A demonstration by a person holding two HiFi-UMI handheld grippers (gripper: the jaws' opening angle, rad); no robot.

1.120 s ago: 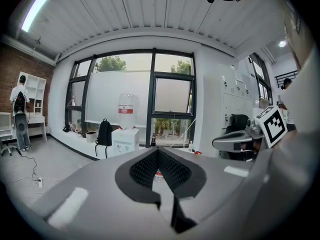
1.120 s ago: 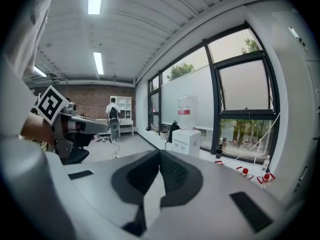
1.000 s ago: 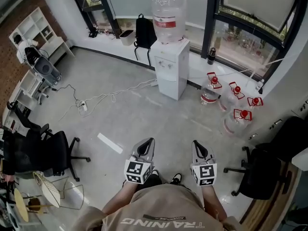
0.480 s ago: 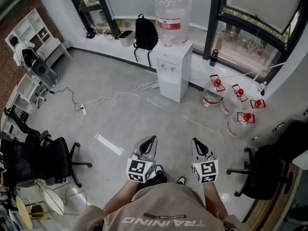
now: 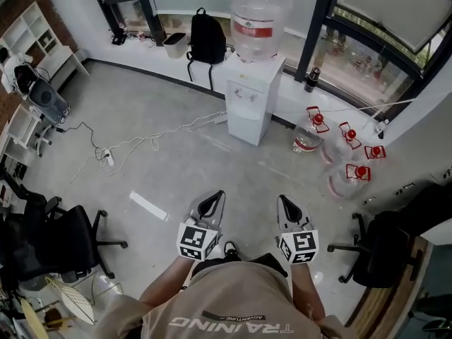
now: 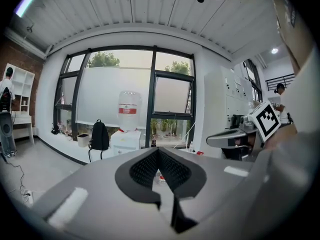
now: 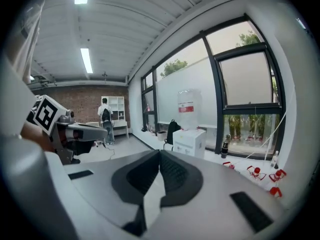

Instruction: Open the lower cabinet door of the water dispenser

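We see the water dispenser (image 5: 248, 97) cased in smooth white plastic, its top bottle (image 5: 259, 13) clear and glossy. Left of it hangs a black cloth backpack (image 5: 207, 39). Our left claw (image 5: 213, 198) and right claw (image 5: 284, 200) show matt grey shells and ribbed black pads (image 6: 145, 168).

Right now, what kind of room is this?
Probably an office or workroom: there is a swivel chair, a water dispenser and spare bottles on the floor.

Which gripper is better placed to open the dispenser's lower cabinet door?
Left, narrowly: the lower cabinet door seems angled slightly its way. Both the left gripper and right gripper are shut, empty and far from the water dispenser.
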